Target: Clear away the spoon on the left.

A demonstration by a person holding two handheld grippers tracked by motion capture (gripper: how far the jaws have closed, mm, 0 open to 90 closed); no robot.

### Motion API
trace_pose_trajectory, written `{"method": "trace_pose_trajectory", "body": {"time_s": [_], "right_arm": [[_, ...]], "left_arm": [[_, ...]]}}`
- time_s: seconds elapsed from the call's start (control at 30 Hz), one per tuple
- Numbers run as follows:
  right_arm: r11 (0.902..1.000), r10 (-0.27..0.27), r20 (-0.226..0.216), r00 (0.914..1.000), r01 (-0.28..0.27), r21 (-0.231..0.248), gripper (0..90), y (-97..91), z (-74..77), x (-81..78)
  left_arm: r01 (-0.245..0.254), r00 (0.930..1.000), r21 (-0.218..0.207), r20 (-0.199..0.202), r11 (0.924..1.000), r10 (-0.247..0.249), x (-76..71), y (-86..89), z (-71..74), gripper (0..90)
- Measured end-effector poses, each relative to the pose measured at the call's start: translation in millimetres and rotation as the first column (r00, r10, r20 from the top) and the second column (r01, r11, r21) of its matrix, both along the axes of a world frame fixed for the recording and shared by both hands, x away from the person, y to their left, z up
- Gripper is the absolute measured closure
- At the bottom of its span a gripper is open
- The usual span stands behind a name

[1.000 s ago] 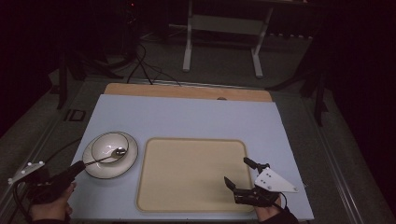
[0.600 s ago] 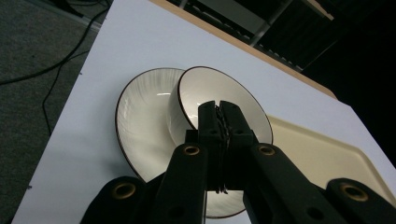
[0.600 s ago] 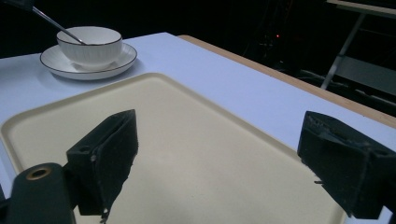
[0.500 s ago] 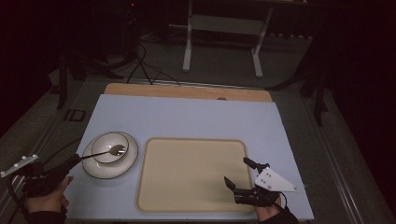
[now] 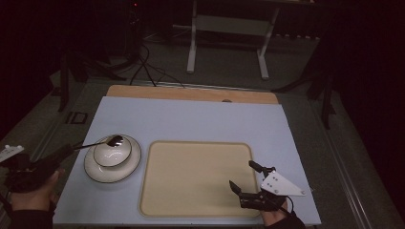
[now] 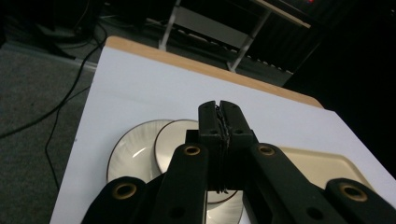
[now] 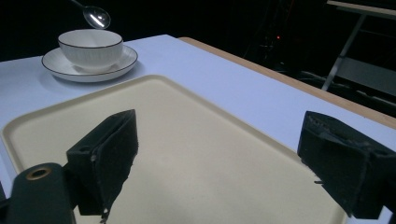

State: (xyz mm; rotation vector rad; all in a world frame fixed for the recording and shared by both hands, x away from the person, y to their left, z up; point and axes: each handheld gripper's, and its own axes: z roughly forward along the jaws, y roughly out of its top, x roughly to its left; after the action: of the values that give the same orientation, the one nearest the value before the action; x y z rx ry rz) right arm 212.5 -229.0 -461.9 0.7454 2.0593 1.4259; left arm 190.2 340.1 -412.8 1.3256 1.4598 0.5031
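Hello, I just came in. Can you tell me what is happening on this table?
A person holds a gripper in each hand. The left gripper is shut on a spoon and holds it raised above a white bowl, which sits on a saucer. The right gripper is open and hovers over the near right corner of a beige tray. Nothing lies on the tray.

Dim, underexposed pictures — the table (image 5: 200,119) is softly lit from above, surroundings fall to black, a glint on the spoon (image 7: 95,17)
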Motion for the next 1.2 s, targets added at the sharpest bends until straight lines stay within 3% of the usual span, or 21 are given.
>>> {"method": "trace_pose_trajectory", "body": {"time_s": [0.17, 0.37, 0.6, 0.9, 0.93, 0.97, 1.07, 1.1, 1.17, 1.2], "right_arm": [[1.0, 0.002, 0.003, 1.0, -0.002, 0.007, 12.4, -0.8, 0.4, 0.0], [0.9999, -0.003, 0.004, 1.0, 0.003, 0.014, 12.4, -1.6, 0.9, -0.2], [0.9999, -0.004, 0.003, 1.0, 0.004, 0.015, 12.4, -1.8, 0.8, 0.0], [0.9999, -0.003, -0.003, 1.0, 0.003, 0.015, 12.4, -2.4, 0.3, 1.0], [0.9999, -0.003, -0.003, 1.0, 0.003, 0.015, 12.4, -2.4, 0.3, 1.0], [0.9999, -0.003, -0.002, 1.0, 0.003, 0.014, 12.4, -2.4, 0.4, 0.9], [0.9998, -0.002, -0.009, 1.0, 0.002, 0.019, 12.4, -2.3, -0.4, 2.0], [0.9998, -0.002, -0.012, 0.9999, 0.002, 0.021, 12.4, -2.4, -0.6, 2.3], [0.9998, -0.002, -0.016, 0.9999, 0.002, 0.022, 12.4, -2.5, -1.0, 2.7], [0.9998, 0.0, -0.016, 0.9999, 0.001, 0.021, 12.4, -2.4, -1.2, 2.8]], "left_arm": [[0.061, 0.9981, 0.023, -0.007, 0.9979, -0.061, 5.6, -5.5, 12.7, 89.4], [0.111, 0.9934, 0.036, 0.026, 0.9932, -0.112, 10.1, -14.5, 20.6, 89.3], [0.221, 0.9752, 0.054, -0.002, 0.9738, -0.221, 22.6, -31.8, 25.3, 89.4], [0.337, 0.9415, 0.074, -0.023, 0.9386, -0.336, 36.8, -54.0, 31.2, 89.4], [0.337, 0.9415, 0.074, -0.023, 0.9386, -0.336, 36.8, -54.0, 31.2, 89.3], [0.364, 0.9312, 0.079, -0.03, 0.9279, -0.363, 40.5, -58.9, 33.1, 89.3], [0.401, 0.9159, 0.092, -0.043, 0.9113, -0.399, 45.3, -65.4, 34.9, 89.3], [0.406, 0.9139, 0.095, -0.045, 0.909, -0.403, 46.7, -67.5, 35.4, 89.3], [0.44, 0.8981, 0.11, -0.051, 0.8913, -0.437, 49.5, -71.5, 36.7, 89.3], [0.445, 0.8957, 0.116, -0.057, 0.8882, -0.441, 50.8, -73.7, 37.0, 89.3]]}}
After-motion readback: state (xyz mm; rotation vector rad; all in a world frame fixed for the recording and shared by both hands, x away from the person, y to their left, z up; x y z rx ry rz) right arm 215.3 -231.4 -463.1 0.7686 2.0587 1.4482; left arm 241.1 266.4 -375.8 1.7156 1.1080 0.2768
